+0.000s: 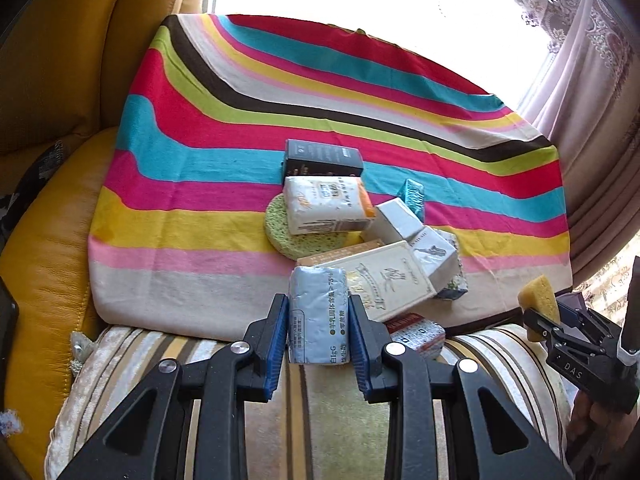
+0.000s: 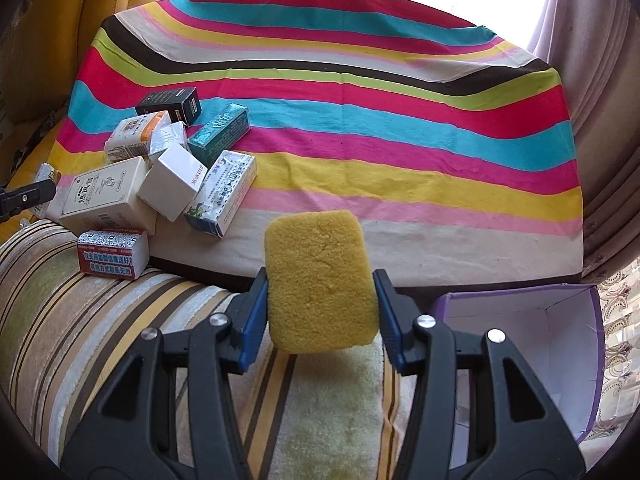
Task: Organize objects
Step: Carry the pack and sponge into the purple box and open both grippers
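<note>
My left gripper [image 1: 318, 320] is shut on a pale blue packet [image 1: 318, 316] and holds it at the near edge of a striped cloth [image 1: 240, 128]. Behind it lies a pile of small boxes: a cream box [image 1: 384, 280], white boxes [image 1: 416, 236], a white-and-orange packet [image 1: 328, 204], a black box [image 1: 324, 158], a teal box [image 1: 414, 196] and a round green sponge [image 1: 296, 236]. My right gripper [image 2: 322, 300] is shut on a yellow sponge [image 2: 322, 284], held above a striped cushion. The same pile [image 2: 160, 172] shows at the left of the right wrist view.
A red-and-white packet [image 2: 112, 254] lies on the striped cushion [image 2: 120, 320] in front of the cloth. An open purple box with a white inside [image 2: 520, 344] stands at the right. Yellow leather cushions [image 1: 52, 80] are at the left; curtains [image 1: 592, 80] hang at the right.
</note>
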Demonstrator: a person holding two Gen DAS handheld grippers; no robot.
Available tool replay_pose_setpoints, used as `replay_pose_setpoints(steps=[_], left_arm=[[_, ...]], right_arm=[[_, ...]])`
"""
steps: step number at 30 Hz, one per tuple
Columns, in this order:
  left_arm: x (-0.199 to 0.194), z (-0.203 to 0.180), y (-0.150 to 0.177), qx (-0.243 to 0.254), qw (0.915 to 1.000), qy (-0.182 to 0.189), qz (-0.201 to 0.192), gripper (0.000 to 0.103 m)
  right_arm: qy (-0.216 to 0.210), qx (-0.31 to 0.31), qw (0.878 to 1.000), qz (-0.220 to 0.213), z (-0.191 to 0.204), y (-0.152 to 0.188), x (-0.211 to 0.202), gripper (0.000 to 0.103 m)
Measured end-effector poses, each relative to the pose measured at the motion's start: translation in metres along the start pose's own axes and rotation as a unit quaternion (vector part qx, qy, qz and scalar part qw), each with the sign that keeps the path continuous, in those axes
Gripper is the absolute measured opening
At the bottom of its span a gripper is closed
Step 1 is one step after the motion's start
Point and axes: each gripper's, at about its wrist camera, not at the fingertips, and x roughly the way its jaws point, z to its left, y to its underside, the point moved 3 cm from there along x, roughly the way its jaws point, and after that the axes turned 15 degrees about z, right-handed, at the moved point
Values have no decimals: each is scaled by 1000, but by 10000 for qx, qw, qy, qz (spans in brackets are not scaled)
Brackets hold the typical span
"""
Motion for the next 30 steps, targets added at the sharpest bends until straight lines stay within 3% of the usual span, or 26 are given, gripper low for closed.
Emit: replay_pose_setpoints(steps=[15,30], left_arm=[[14,-97,10,979,9945,308,189,31],[29,-189,21,1947,9787,522,398,31]], right_arm=[[132,576,9982,71,-63,32,-5,53],[376,1278,9910,157,-138,62,-3,53]])
